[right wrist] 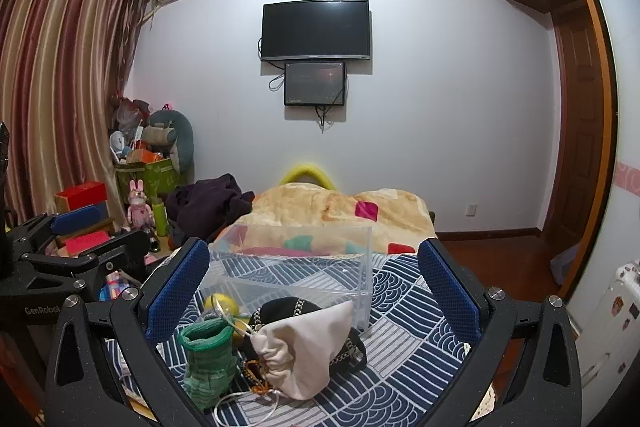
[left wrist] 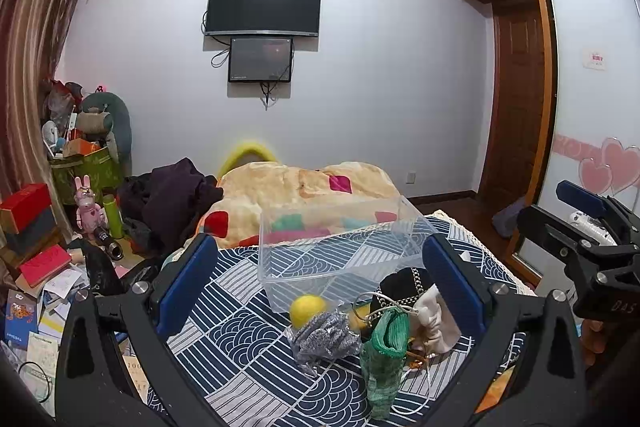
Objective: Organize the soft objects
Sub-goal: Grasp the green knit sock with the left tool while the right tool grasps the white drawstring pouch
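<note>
A pile of soft objects lies on the blue-and-white patterned bedspread (left wrist: pixel 240 339): a yellow ball (left wrist: pixel 307 309), a grey knitted piece in clear wrap (left wrist: pixel 326 335), a green knitted pouch (left wrist: pixel 386 351), a cream drawstring bag (right wrist: pixel 306 349) and a black pouch with a chain (left wrist: pixel 404 281). An empty clear plastic box (left wrist: pixel 340 251) stands just behind them. My left gripper (left wrist: pixel 320 291) is open and empty above the pile. My right gripper (right wrist: pixel 314 293) is open and empty over the cream bag; it also shows at the right edge of the left wrist view (left wrist: pixel 592 227).
A beige blanket with coloured patches (left wrist: pixel 300 187) and dark clothes (left wrist: pixel 172 199) lie behind the box. Boxes, books, toys and a green bin (left wrist: pixel 86 171) crowd the floor at the left. A wardrobe and door (left wrist: pixel 516 99) stand at the right.
</note>
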`<state>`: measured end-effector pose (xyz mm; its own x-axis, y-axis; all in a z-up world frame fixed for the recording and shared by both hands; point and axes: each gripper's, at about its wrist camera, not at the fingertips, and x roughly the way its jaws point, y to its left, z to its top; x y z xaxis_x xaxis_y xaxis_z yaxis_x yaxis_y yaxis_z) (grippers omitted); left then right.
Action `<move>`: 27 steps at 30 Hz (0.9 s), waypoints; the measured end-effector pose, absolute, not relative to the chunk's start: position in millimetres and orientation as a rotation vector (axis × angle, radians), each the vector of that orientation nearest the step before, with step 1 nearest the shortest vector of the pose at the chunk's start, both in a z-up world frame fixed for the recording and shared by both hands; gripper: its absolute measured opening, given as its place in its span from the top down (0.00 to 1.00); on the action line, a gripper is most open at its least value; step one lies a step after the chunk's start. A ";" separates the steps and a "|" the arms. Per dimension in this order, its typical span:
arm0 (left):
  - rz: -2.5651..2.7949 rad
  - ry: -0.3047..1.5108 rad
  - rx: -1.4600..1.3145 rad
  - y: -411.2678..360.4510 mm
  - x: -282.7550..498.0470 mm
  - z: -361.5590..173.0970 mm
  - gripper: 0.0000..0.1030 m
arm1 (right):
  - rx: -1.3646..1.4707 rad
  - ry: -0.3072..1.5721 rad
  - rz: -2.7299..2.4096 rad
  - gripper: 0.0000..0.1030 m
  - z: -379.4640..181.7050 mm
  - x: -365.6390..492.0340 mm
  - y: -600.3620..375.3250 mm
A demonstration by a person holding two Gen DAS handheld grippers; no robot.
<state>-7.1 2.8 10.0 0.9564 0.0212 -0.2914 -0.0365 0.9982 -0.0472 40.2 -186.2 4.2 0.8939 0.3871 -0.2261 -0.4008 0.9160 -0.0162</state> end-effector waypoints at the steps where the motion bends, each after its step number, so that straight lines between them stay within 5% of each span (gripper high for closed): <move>1: 0.030 0.296 -0.052 2.7 -7.2 9.9 0.00 | -0.063 0.221 0.408 0.00 4.2 39.3 -185.7; 18: -0.046 0.598 -0.146 -7.2 18.3 -65.2 0.01 | -0.077 0.461 0.402 0.00 -54.0 63.7 -193.8; 27: -0.103 0.720 -0.175 -20.1 34.6 -97.7 0.32 | -0.019 0.613 0.454 0.29 -73.5 80.7 -201.3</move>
<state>34.6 -20.1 -97.7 0.7473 -0.1541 -0.6463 0.0341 0.9804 -0.1943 80.7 -201.3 -73.5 0.7230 0.4054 -0.5595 -0.4167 0.9018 0.1150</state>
